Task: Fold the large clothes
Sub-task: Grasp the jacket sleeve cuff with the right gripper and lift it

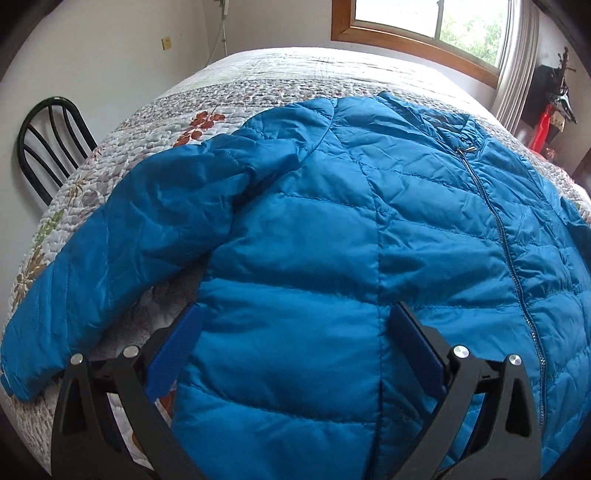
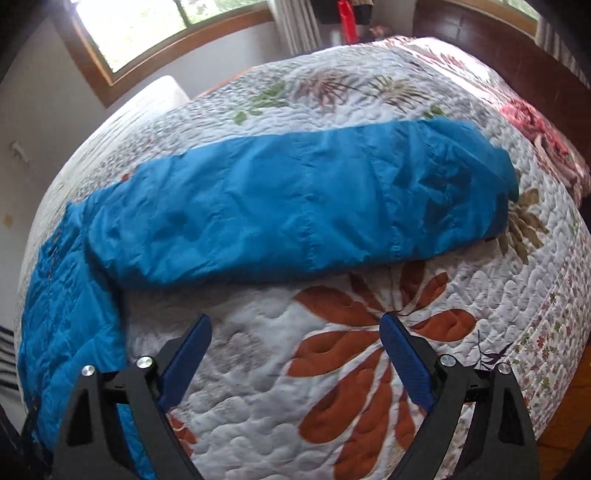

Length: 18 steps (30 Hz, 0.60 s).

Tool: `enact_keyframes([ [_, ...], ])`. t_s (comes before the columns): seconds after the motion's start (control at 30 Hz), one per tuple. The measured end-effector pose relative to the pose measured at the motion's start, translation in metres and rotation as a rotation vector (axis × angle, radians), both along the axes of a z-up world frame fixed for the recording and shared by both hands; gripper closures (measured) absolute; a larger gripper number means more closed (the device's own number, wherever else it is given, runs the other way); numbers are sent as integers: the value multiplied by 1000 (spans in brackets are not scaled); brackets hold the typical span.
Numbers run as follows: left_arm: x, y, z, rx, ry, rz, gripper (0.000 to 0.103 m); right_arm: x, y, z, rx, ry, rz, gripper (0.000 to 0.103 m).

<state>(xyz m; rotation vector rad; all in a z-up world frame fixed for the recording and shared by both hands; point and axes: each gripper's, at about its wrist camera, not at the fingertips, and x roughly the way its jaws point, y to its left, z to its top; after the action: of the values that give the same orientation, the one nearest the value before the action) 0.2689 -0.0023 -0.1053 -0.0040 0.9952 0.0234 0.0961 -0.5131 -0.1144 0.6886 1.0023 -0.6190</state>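
Looking down across the bed [image 1: 258,74], we see its floral quilt [image 2: 332,369] carrying the whole job, with a window [image 1: 424,22] behind, a dark chair [image 1: 48,136] at one side and a wooden headboard [image 2: 480,44] at the far end in the right wrist view. The blue puffer jacket [image 1: 332,240] lies flat on the quilt, zipped front up, its zipper [image 1: 506,236] running away from us toward the collar.

What we judge the coming move to turn on is where each sleeve lies from each pair of fingers. In the right wrist view one sleeve [image 2: 295,206] stretches straight out from the body, its long axis crossing the frame from left to right, and it lies just beyond the right gripper [image 2: 295,332], well clear of the tips. That gripper stands wide open over bare quilt, holding nothing. The cuff end lies to the right of the fingers, the shoulder end to the left.

The left gripper [image 1: 295,325] also stands wide open, poised over the jacket's side near the hem: its right finger [image 1: 413,339] is over the body panel, its left finger [image 1: 177,350] over the quilt at the jacket's edge. We cannot tell whether the tips touch the cloth; nothing is pinched. The other sleeve [image 1: 110,251] bends down to the left of it.

So the right hand is nearer its sleeve, and we would expect that sleeve to fold inward first.
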Motion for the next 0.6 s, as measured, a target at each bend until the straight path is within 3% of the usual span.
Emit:
enact_keyframes([
  [0.17,22,-3,7,55,-32,12,3,-7,-40,-10,71,13,-77,11],
  [0.27,30,-2,0,23,-3,6,3,-5,-59,-27,100,62,-152,11],
  [0.53,31,0,-1,13,-9,-5,3,-2,-105,-56,245,-22,-283,8],
  [0.6,33,1,0,7,-8,-4,3,-1,-106,-54,237,-8,-302,10],
])
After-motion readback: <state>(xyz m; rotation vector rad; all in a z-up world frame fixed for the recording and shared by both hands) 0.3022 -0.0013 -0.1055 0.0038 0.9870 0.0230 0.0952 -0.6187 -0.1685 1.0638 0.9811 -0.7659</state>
